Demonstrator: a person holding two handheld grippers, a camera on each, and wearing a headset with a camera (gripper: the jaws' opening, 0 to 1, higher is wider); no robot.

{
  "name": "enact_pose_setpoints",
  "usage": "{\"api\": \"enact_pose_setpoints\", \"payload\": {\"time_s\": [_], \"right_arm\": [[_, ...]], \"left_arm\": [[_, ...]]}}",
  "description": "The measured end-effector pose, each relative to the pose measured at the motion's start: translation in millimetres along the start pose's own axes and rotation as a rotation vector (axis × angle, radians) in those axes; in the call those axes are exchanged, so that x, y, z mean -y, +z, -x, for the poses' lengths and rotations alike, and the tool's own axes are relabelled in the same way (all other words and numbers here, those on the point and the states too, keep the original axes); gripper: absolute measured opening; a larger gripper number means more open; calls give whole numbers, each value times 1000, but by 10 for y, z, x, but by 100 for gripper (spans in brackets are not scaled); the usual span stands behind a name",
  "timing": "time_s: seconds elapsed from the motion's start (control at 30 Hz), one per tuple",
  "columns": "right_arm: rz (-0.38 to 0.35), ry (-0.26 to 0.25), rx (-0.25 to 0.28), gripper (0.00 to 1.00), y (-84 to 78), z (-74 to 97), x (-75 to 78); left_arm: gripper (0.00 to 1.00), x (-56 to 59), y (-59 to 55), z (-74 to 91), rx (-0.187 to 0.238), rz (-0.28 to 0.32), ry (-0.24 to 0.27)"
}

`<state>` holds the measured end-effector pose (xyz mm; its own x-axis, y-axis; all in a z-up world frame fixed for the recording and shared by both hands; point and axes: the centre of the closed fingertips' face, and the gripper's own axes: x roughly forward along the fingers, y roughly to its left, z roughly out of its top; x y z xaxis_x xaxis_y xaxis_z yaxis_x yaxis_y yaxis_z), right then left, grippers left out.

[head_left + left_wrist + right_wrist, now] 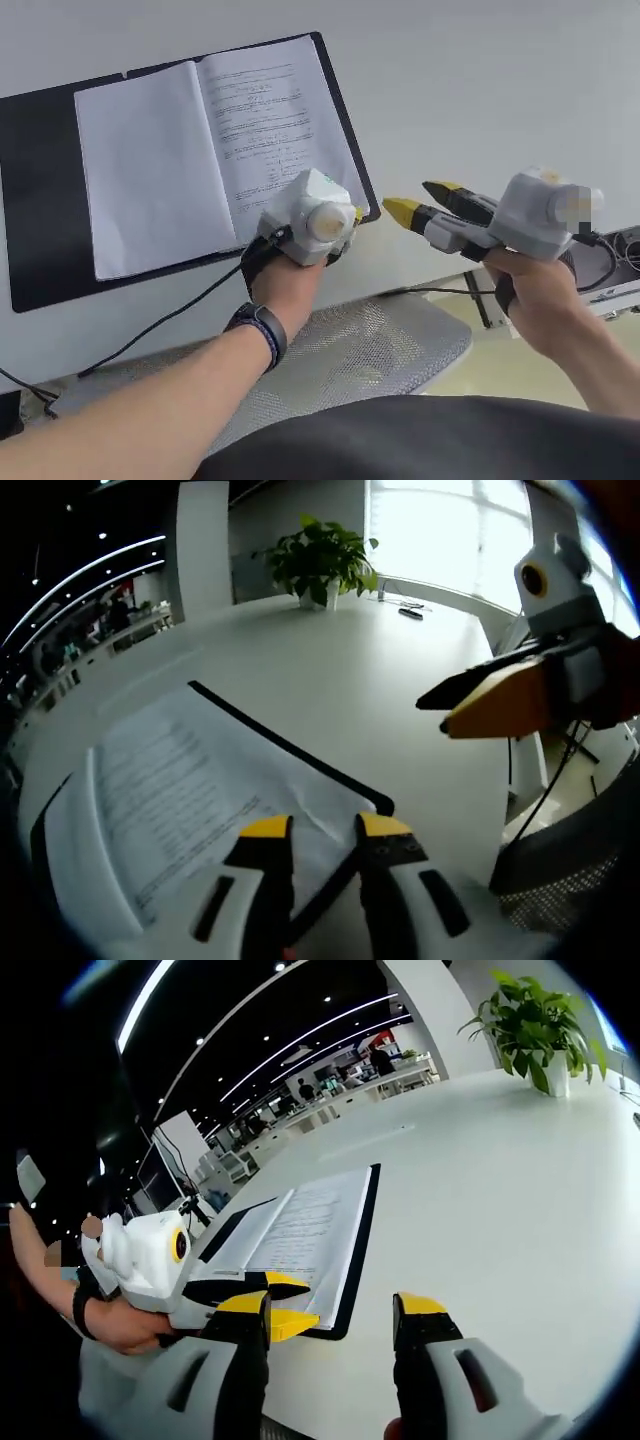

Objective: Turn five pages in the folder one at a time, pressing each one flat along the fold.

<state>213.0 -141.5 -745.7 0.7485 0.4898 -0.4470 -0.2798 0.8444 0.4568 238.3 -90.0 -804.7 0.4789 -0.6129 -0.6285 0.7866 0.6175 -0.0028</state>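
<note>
Folder [40, 200] lies open on the white table [480, 90], spanning 9 to 12 o'clock in the head view. Its long axis, across both leaves, runs from 8 o'clock up toward 2 o'clock. The fold runs from 12 o'clock down toward 5 o'clock. On the left of the fold is a blank page [150, 170], and on the right a printed page [275, 130] whose lines read with their tops away from the person. Black cover shows around both.

At the folder's near right corner, toward the picture's centre, sits the left gripper [325, 830], its white body hiding the jaws in the head view. In the left gripper view the yellow-tipped jaws stand a little apart. The printed page's edge and the black cover's edge run up between them from 6 o'clock. Whether either tip touches the paper cannot be told. A dark wristband [262, 325] is on that arm, above a mesh chair [390, 335].

Right gripper [420, 198] hangs at 3 o'clock, just beside the folder's corner but clear of it. It points toward 9 o'clock with its jaws spread and nothing between them. In the right gripper view the folder stretches away toward 11 o'clock. A potted plant [535, 1025] stands far back at 1 o'clock.
</note>
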Motion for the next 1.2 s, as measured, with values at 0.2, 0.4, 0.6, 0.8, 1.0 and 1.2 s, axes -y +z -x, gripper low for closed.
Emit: {"api": "enact_pose_setpoints", "payload": {"time_s": [0.2, 0.4, 0.6, 0.8, 1.0, 1.2], "right_arm": [[-7, -10, 9, 45, 21, -14, 24], [-3, -10, 9, 46, 23, -10, 9], [-6, -13, 10, 46, 19, 2, 10], [4, -5, 2, 46, 7, -15, -9], [30, 32, -18, 45, 4, -135, -69], [51, 129, -74, 41, 32, -521, -97]], "left_arm": [[22, -4, -10, -21, 24, -4, 31], [11, -103, -11, -35, 53, -9, 97], [4, -8, -2, -61, 83, -68, 88], [0, -57, 14, -102, 83, -106, 84], [0, -51, 1, -94, 66, -145, 88], [0, -74, -2, -94, 89, -95, 63]]}}
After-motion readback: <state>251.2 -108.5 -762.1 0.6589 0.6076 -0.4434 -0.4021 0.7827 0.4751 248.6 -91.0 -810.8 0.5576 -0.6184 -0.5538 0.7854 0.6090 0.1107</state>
